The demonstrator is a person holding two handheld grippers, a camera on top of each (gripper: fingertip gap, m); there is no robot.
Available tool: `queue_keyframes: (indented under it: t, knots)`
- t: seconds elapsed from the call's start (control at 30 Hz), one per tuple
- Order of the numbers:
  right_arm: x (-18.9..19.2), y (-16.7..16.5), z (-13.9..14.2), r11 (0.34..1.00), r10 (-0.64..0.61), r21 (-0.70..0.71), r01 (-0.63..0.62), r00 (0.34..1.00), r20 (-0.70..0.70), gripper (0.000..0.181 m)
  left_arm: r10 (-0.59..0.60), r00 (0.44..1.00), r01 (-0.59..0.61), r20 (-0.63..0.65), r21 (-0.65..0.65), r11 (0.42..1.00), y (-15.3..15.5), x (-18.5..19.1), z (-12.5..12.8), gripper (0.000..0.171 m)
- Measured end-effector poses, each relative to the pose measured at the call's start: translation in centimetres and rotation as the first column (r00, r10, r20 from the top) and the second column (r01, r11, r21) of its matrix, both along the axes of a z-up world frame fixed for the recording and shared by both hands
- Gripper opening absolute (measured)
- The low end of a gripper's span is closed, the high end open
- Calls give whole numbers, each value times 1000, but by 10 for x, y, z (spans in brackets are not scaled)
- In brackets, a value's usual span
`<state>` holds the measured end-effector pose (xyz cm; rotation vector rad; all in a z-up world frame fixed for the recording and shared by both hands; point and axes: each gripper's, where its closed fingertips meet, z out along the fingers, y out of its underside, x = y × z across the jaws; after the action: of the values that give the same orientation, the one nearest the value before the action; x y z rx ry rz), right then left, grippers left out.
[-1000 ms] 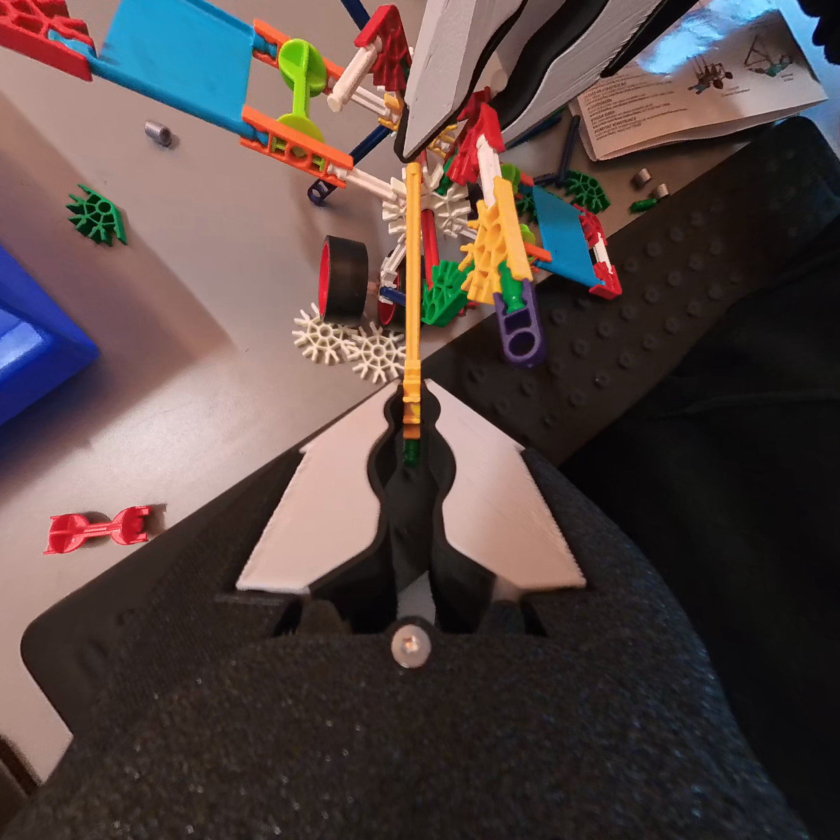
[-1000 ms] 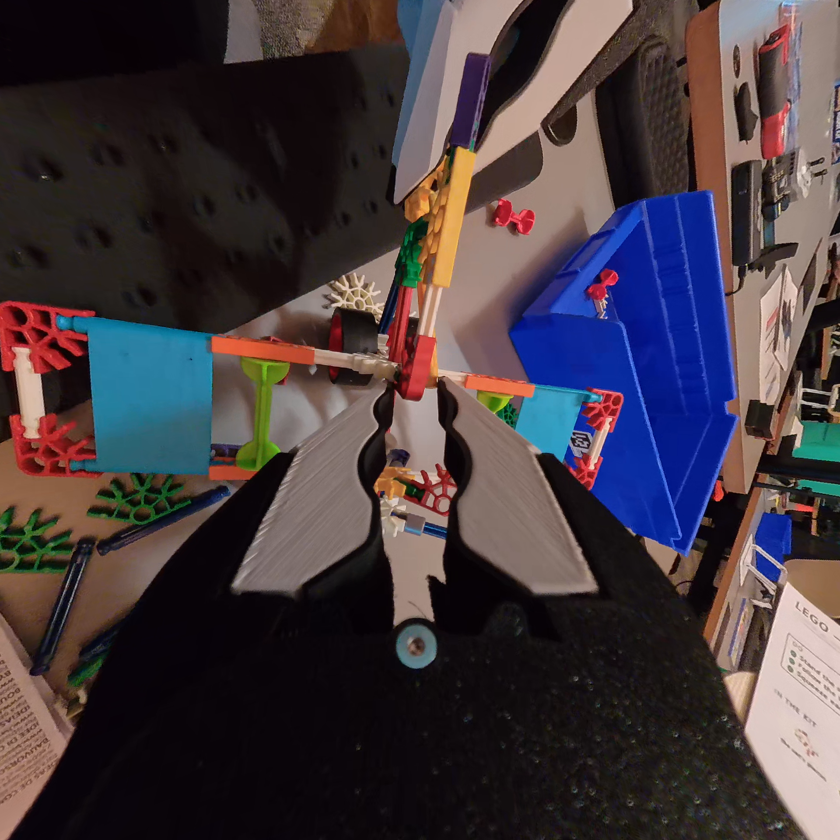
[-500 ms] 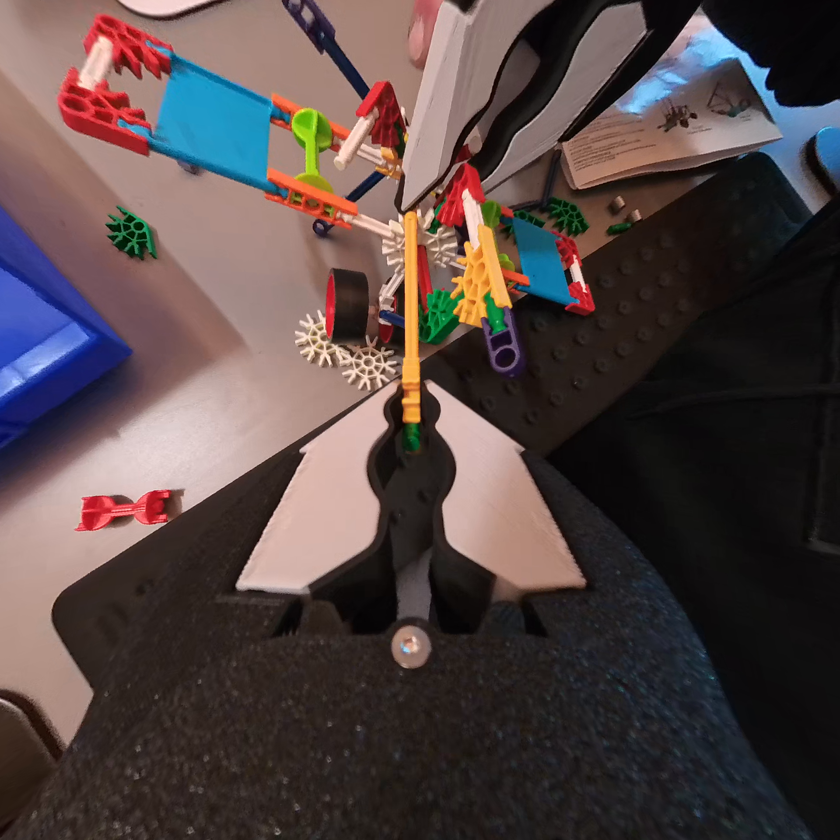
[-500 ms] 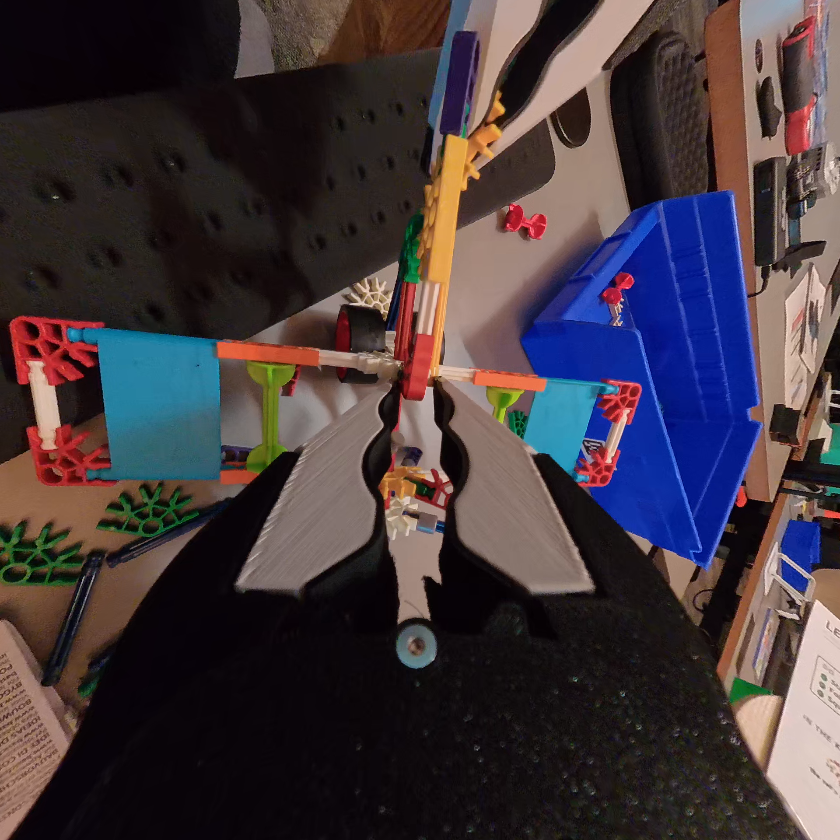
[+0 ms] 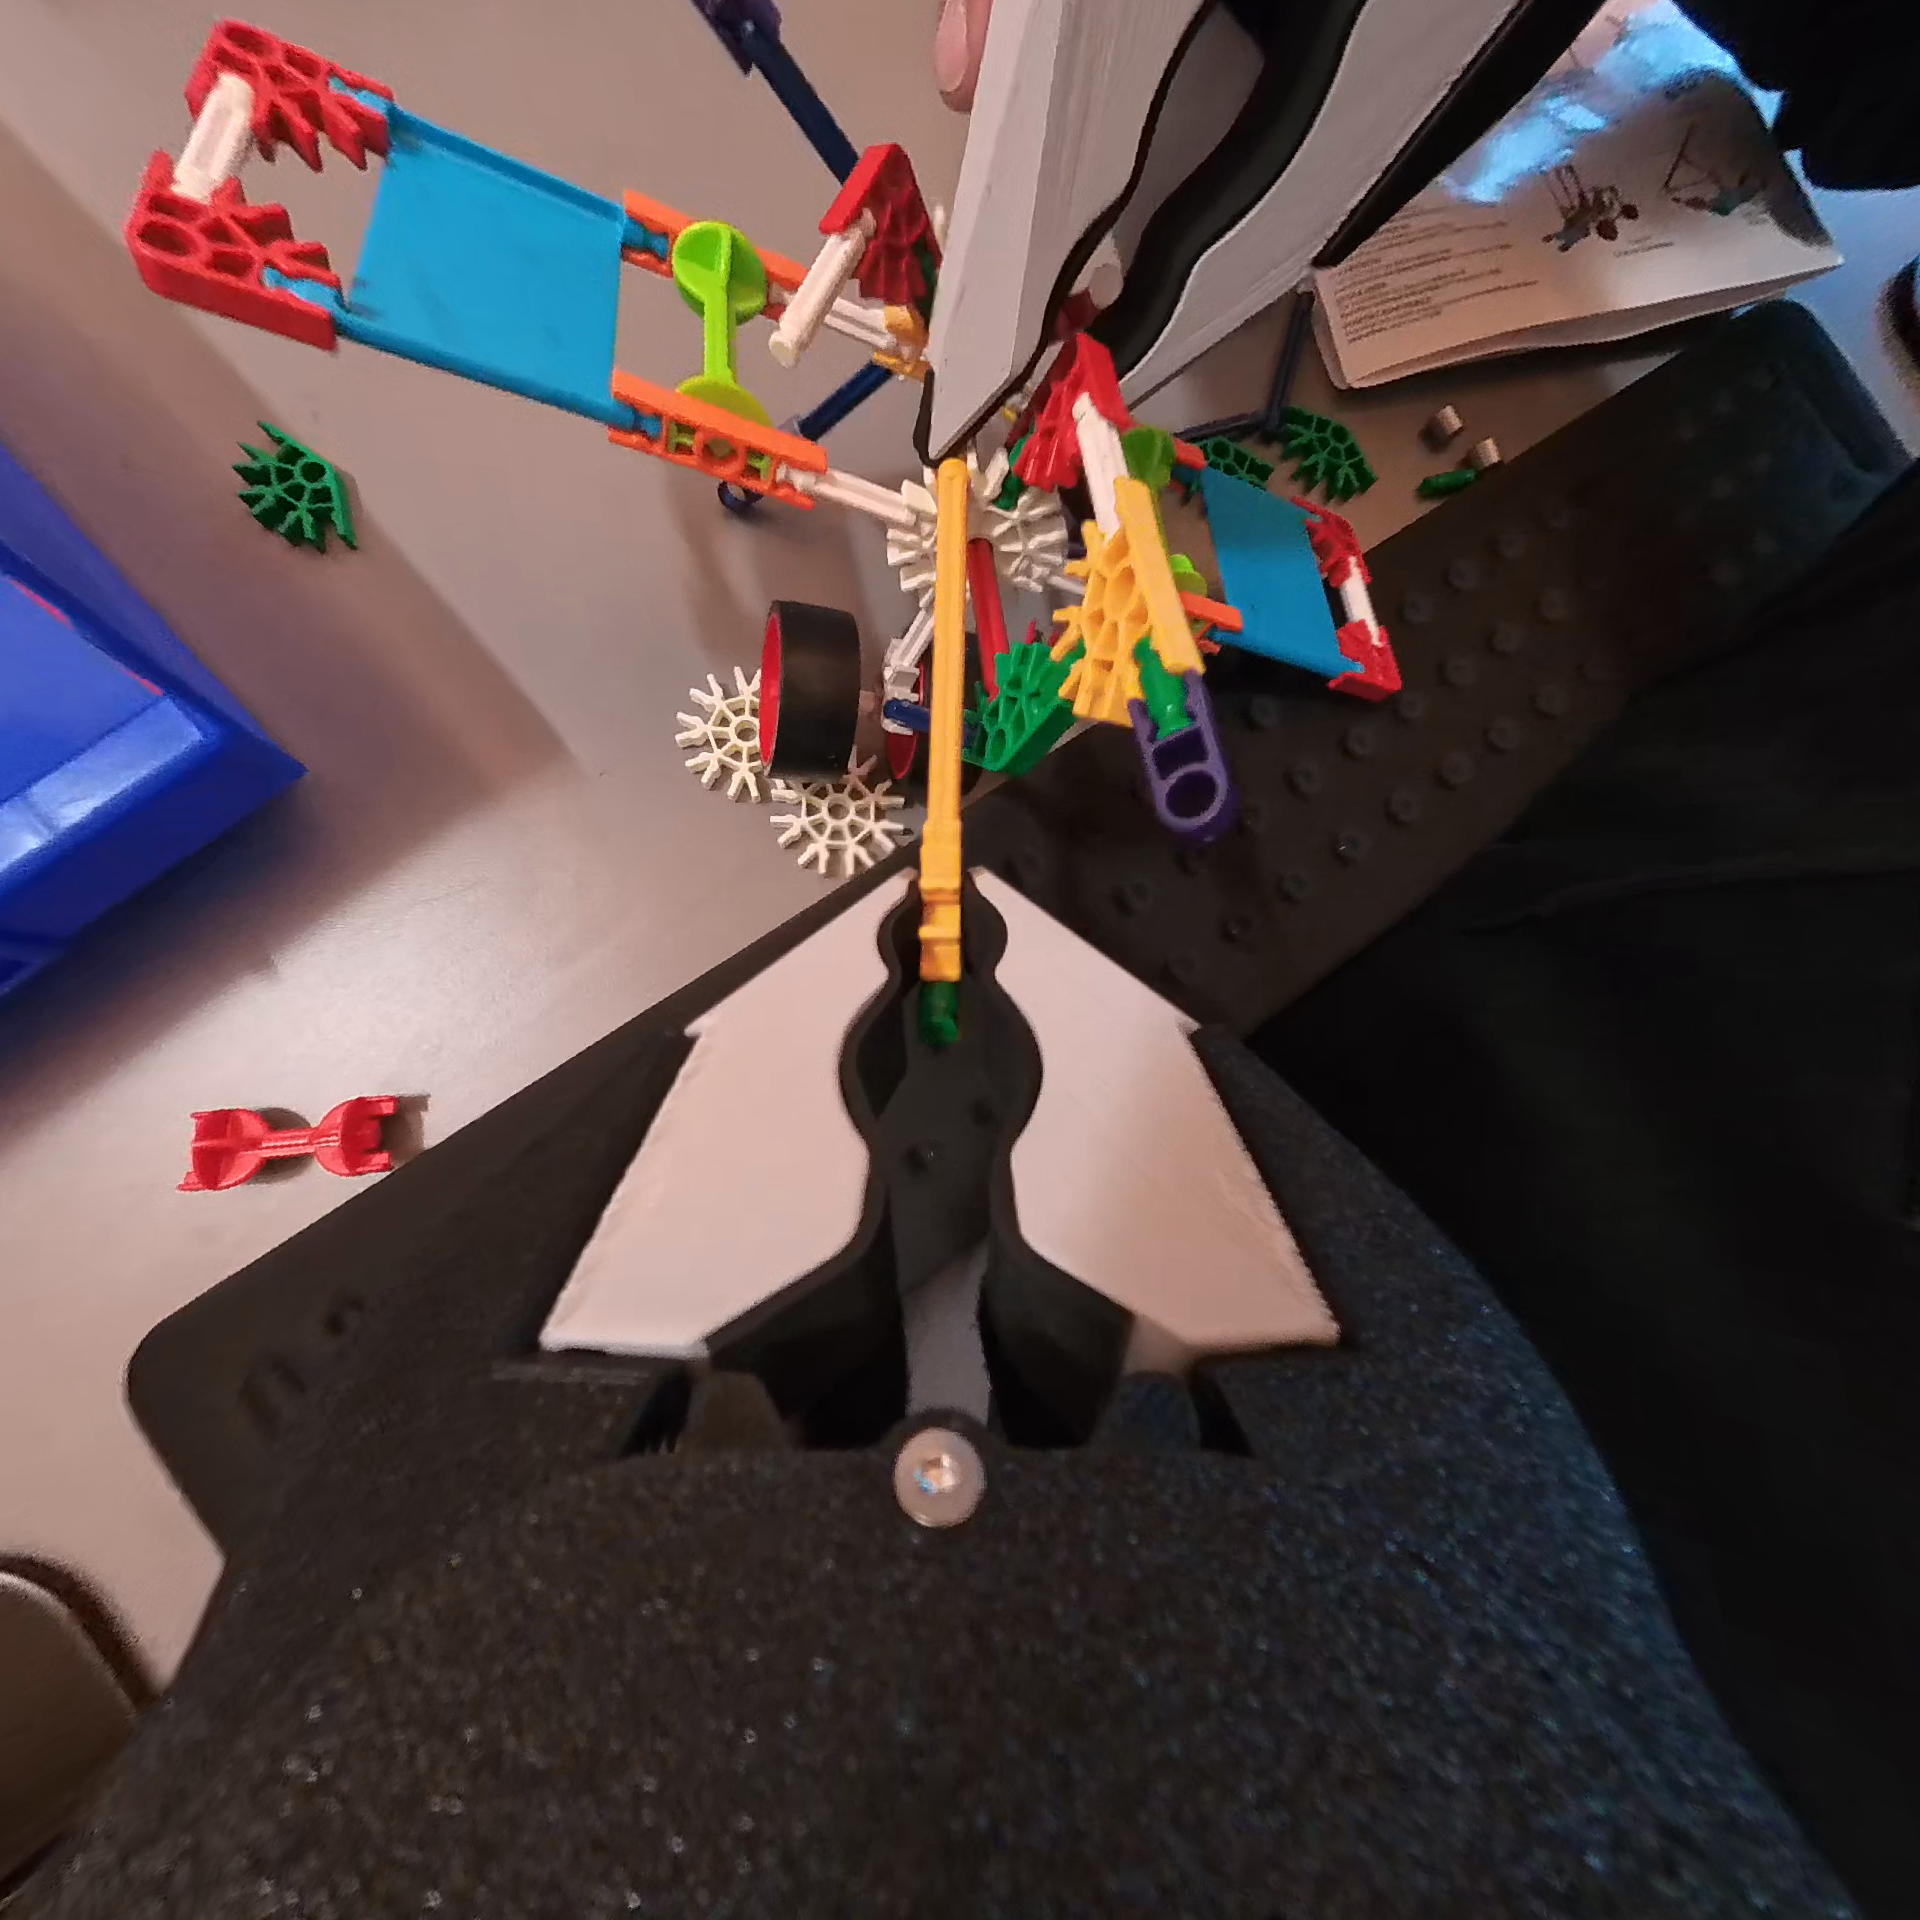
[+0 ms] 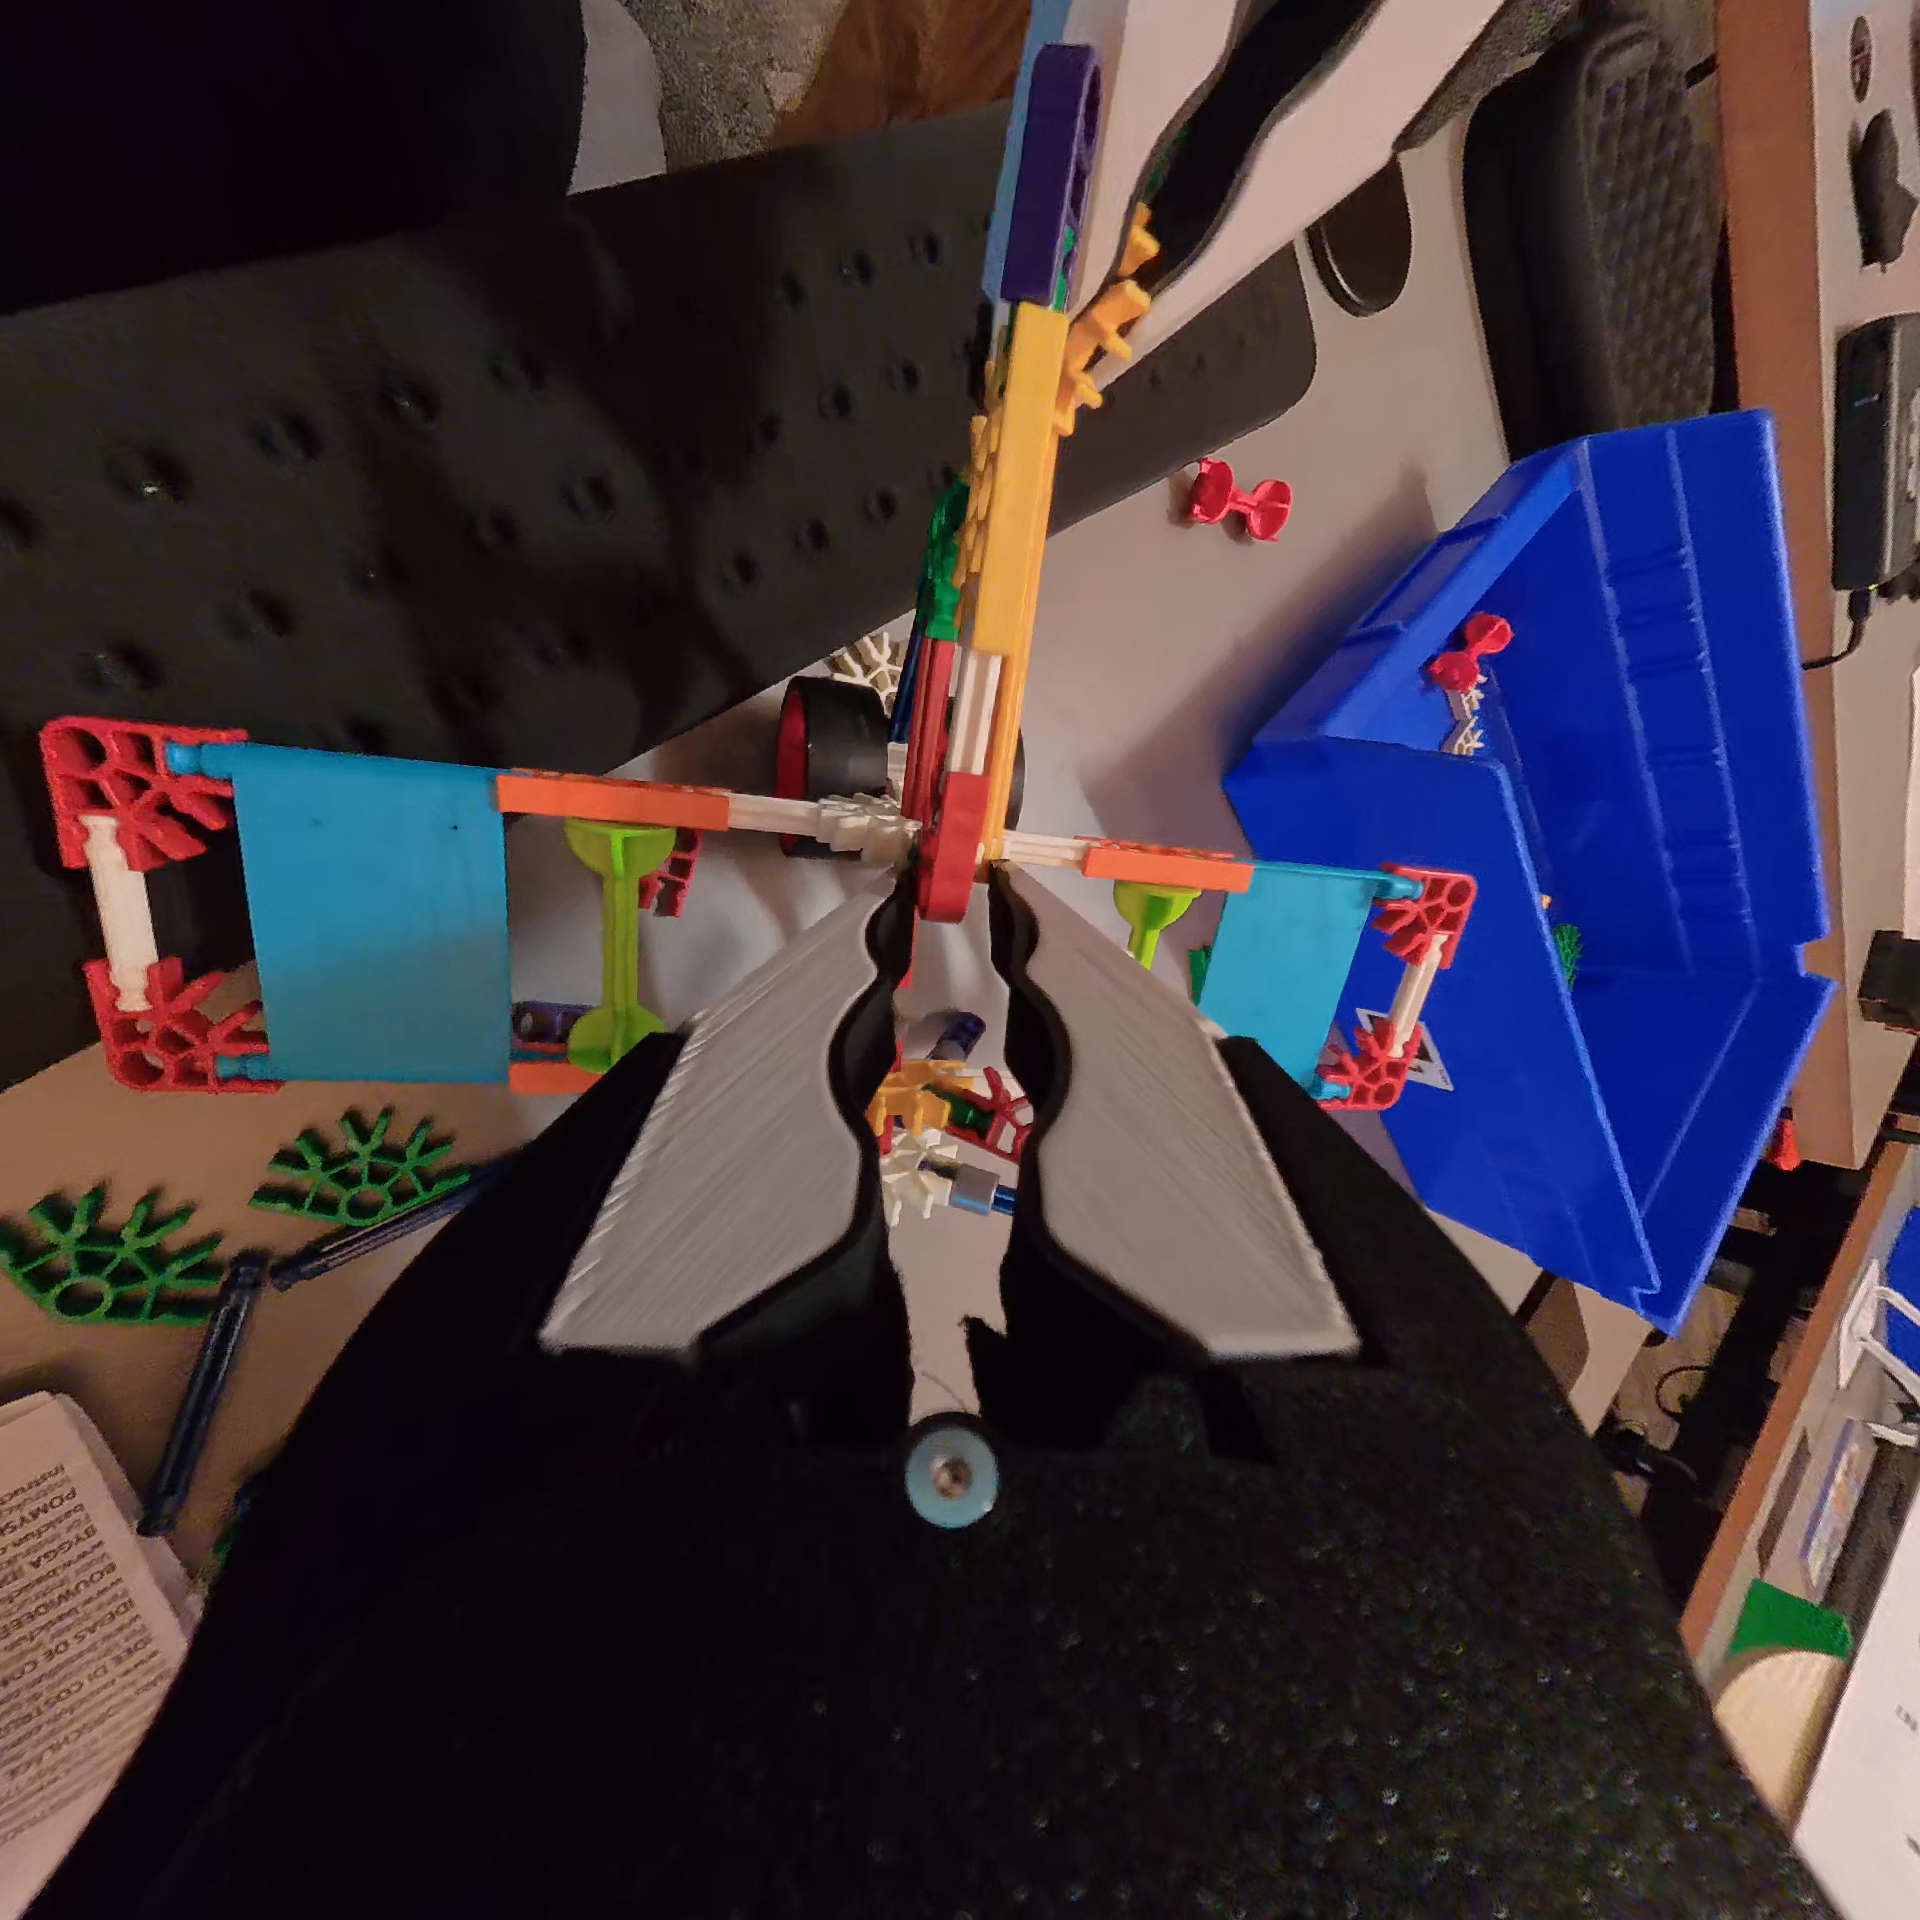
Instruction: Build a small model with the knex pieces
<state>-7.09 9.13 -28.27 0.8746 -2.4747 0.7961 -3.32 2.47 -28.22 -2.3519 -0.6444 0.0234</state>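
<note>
Claw notes, near to far. In the left wrist view my left claw (image 5: 940,935) is clamped at frame centre on the near end of a yellow rod (image 5: 945,665), with a green stub just behind the tips. The rod runs up-frame into a rod-and-connector model (image 5: 488,270), held clear of the desk (image 5: 468,935).

In the right wrist view my right claw (image 6: 951,894) pinches the red connector (image 6: 954,852) at the model's hub, its jaws pressed to either side.

Below the model lie a black wheel (image 5: 816,686) and white snowflake connectors (image 5: 836,816). A red short rod (image 5: 291,1138) lies lower left, a blue bin (image 5: 104,748) sits at the left edge, and a leaflet (image 5: 1558,260) lies upper right.
</note>
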Motion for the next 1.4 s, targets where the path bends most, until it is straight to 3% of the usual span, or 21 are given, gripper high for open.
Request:
queue_keyframes:
  t: [0.27, 0.43, 0.7, 1.4]
  knots:
    - [0, -1, 1, 1000, -8, -6, 8, 1000, -7, 16, -22, 1000, 22, 20, 13, 1000, 2, 1, -18, 5]
    - [-3, 0, 4, 998, -36, -57, 36, 999, 1, 17, -20, 1000, 21, -9, 55, 998, 2, -5, -4, 5]
    - [-9, 1, 8, 993, -72, -99, 71, 997, -6, 19, -43, 999, 42, 21, 48, 998, 1, -9, -4, 5]
    - [-5, -11, 7, 995, 3, -96, -11, 997, -82, 14, -81, 995, 83, 64, -43, 996, -12, -1, -8, 5]
